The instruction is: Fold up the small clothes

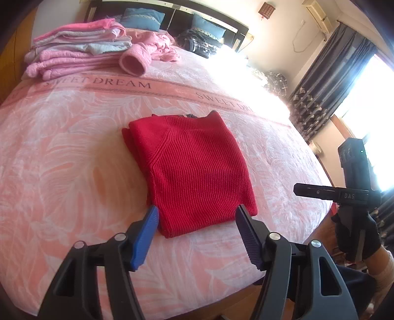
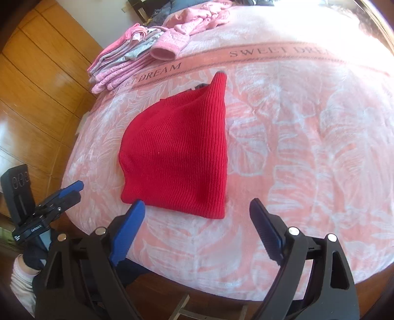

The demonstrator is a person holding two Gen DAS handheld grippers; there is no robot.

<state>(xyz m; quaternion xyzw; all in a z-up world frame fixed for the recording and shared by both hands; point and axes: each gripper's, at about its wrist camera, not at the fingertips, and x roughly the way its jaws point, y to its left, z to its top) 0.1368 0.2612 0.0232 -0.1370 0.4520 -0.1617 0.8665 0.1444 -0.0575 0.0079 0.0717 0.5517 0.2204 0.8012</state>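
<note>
Left wrist view shows a red knit sweater [image 1: 192, 169] lying folded into a compact block on the pink bedspread [image 1: 73, 172], in the near middle of the bed, its ribbed hem toward the camera. Both sleeves are tucked under, and a dark collar label peeks out at its far edge. The left hand-held gripper [image 1: 197, 214] hovers just near of the hem with its blue pads spread wide, one at each near corner of the sweater, holding nothing. The right hand-held gripper [image 2: 197, 209], seen in its own view, is likewise spread wide and empty, its left pad at the sweater's near edge and its right pad over bare bedspread. In the left view it appears at the right, off the bed's edge, held by a black-gloved hand [image 1: 357, 236].

At the far left corner of the bed sits a stack of folded pink and grey clothes [image 1: 76, 49], with a crumpled pink garment [image 1: 157, 46] just right of it. Blue pillows [image 1: 142, 18] lean against the dark headboard. Dark curtains [image 1: 327, 81] hang at the far right beside a bright window.
</note>
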